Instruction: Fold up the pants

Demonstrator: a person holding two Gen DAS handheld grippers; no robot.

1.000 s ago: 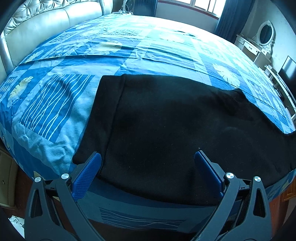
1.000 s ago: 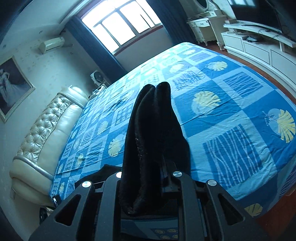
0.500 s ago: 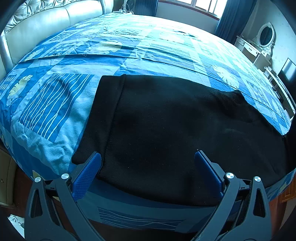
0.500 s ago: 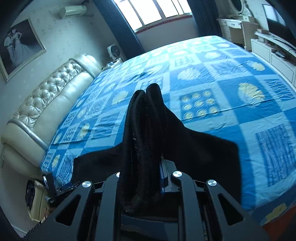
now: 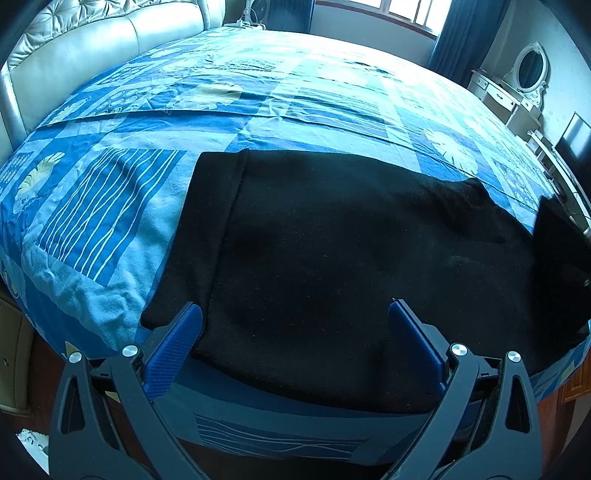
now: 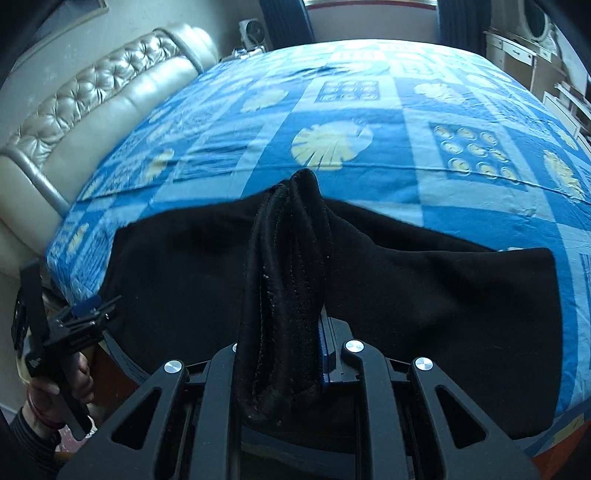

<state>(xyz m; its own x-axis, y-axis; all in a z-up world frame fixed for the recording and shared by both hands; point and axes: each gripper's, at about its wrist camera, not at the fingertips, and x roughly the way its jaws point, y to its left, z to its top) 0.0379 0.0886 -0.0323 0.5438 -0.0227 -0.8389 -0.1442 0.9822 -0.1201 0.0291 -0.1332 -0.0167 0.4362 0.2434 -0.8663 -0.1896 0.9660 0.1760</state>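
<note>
Black pants lie flat on the blue patterned bedspread, with the waistband at the left end. My left gripper is open, its blue pads low over the near edge of the fabric and apart from it. My right gripper is shut on a bunched fold of the pants' hem end, held up above the flat part of the pants. The left gripper and the hand holding it show at the left of the right wrist view.
A padded cream headboard runs along the left side of the bed. A white dresser with an oval mirror and a low cabinet with a screen stand at the right. A window is beyond the bed.
My right gripper has carried the bunched end leftward and down over the flat pants, and it now enters the left wrist view's right edge. The left gripper has stayed still.
</note>
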